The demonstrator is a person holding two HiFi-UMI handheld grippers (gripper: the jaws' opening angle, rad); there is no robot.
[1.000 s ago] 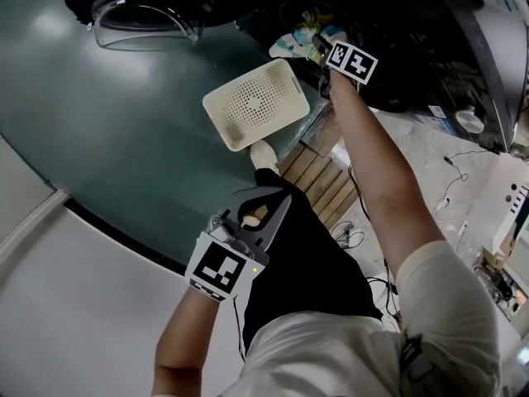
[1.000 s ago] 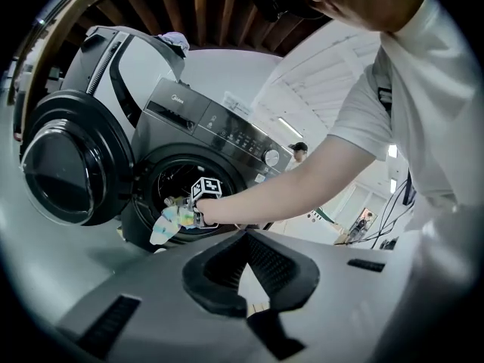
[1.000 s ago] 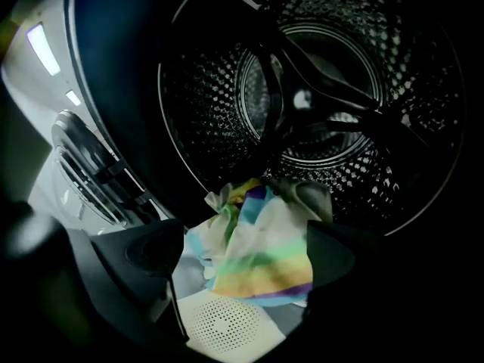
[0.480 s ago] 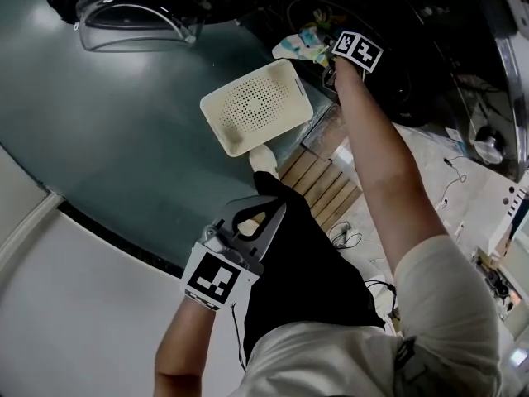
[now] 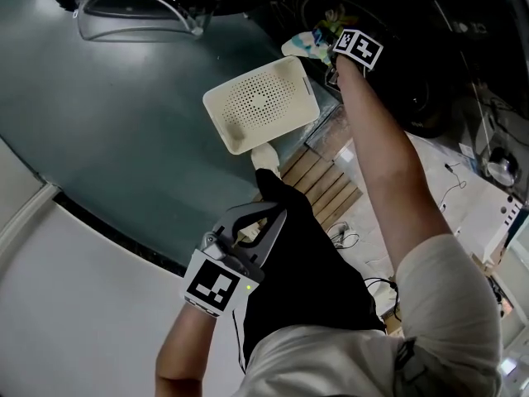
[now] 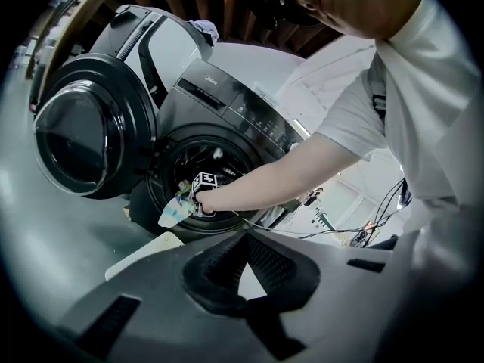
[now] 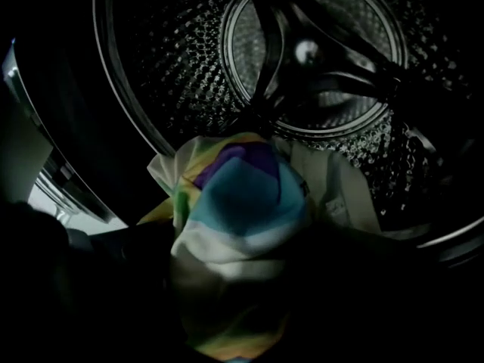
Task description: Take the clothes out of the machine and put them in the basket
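One loose fold was all the right gripper [image 5: 333,52] might have caught. Its jaws, having just swung wide and eased in slightly, stood apart around the multicoloured cloth [image 7: 242,195] at the near lip of the drum [image 7: 302,59], not visibly pressing it. A shallow bite would likely let the cloth slide back inside or drop short of the basket [image 5: 263,104], which sat to the near left of the machine's [image 6: 227,104] mouth, not under it. The pale garment [image 7: 333,195] just behind might also drag along. The left gripper [image 5: 269,222] hung near, jaws together on nothing. Counted: two grippers, one basket, one machine, one open door [image 6: 79,134], one multicoloured cloth, one pale garment visible.
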